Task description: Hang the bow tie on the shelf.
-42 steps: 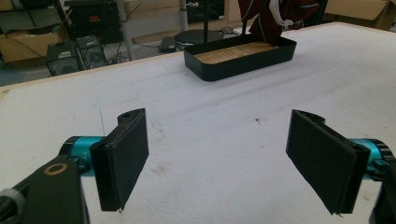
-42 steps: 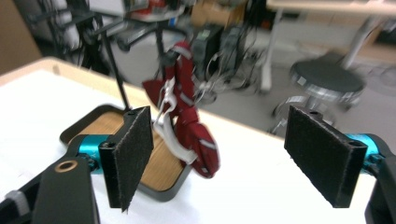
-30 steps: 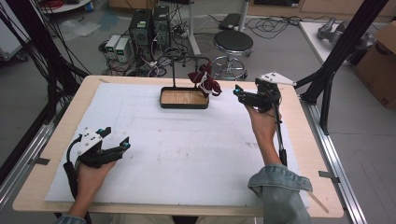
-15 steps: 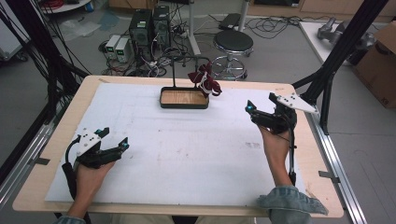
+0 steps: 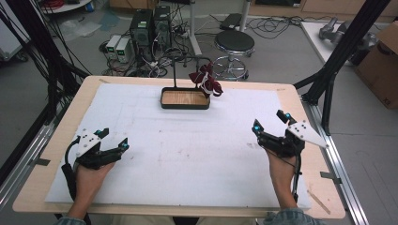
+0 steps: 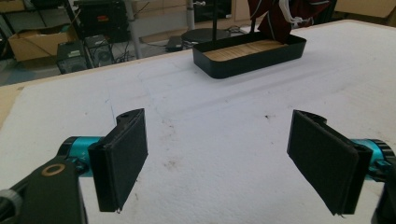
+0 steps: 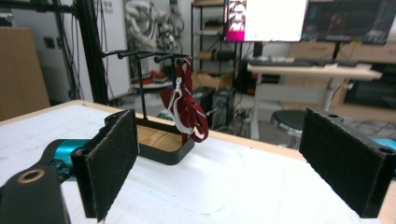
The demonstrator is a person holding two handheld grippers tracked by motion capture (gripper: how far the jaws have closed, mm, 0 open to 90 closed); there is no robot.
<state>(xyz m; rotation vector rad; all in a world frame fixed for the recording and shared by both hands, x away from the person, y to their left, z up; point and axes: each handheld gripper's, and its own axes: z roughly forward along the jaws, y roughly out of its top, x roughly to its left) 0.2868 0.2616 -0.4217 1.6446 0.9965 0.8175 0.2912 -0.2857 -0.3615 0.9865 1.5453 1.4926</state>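
Where white sheet (image 5: 187, 154) covers wooden table (image 5: 56, 136), cluttered workshop floor beyond

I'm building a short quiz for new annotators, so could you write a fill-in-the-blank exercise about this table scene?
1. The dark red strap hangs from the black ____ that rises out of the tray.
2. The tray's floor is made of ____.
3. The jaws of the right tongs stand ____, with nothing between them.
4. The left tongs rest over the ____ mat covering the table.

Missing words: rack; wood; open; white
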